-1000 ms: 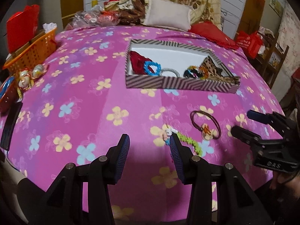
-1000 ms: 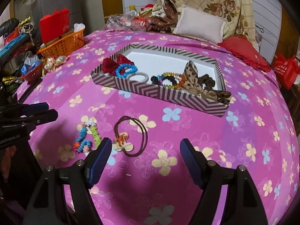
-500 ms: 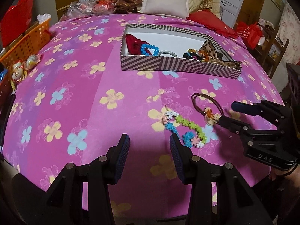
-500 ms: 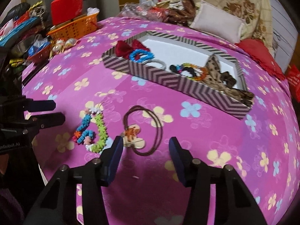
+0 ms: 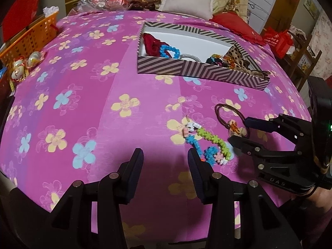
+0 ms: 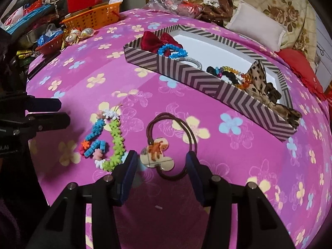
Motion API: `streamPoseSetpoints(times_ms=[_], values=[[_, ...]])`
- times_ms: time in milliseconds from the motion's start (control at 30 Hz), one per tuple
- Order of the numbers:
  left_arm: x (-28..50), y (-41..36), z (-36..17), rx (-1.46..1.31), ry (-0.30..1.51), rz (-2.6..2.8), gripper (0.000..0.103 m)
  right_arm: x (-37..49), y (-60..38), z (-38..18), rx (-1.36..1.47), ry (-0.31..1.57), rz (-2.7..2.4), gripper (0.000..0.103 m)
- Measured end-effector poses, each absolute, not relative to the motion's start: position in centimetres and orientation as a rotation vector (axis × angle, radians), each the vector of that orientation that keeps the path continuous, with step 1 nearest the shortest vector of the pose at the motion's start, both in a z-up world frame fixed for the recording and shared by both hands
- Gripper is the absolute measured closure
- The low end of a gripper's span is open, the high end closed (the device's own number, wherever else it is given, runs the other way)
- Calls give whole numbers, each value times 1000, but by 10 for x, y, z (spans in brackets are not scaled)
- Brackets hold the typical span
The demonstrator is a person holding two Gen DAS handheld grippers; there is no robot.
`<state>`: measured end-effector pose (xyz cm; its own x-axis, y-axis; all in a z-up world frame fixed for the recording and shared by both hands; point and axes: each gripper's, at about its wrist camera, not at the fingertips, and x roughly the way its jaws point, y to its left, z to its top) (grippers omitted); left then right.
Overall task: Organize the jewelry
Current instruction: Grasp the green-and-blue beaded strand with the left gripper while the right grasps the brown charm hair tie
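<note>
A brown hair tie with a cartoon charm [image 6: 155,151] lies on the pink flowered bedspread. My right gripper [image 6: 161,157] is low over it. Its jaws straddle the charm and the near loop, and the pads are clear of both. Just left of the hair tie lies a green, blue and white beaded bracelet [image 6: 115,145]. My left gripper [image 5: 164,155] is open and empty, with the bracelet [image 5: 207,139] just right of its right finger. The striped box [image 5: 186,68] farther back holds a red bow, a blue bracelet and several other pieces.
An orange basket [image 5: 35,33] and small wrapped ornaments [image 5: 20,66] sit at the bed's left edge. A beige pillow [image 5: 186,0] and a red cushion [image 5: 238,22] lie behind the box. Clutter fills the far left [image 6: 31,20].
My right gripper's jaws have narrowed and it has sunk over the hair tie, which now lies between them. The left view has shifted slightly, and the bracelet sits closer to its fingers.
</note>
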<state>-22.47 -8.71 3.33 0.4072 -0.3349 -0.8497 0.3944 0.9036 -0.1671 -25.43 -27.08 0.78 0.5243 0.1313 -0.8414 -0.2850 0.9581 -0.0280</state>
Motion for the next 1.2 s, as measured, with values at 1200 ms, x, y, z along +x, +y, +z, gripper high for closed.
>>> streamPoseSetpoints(times_ms=[1200], values=[[-219, -120, 36, 103, 1019, -545, 103, -275, -290, 21, -116, 892, 255, 70]])
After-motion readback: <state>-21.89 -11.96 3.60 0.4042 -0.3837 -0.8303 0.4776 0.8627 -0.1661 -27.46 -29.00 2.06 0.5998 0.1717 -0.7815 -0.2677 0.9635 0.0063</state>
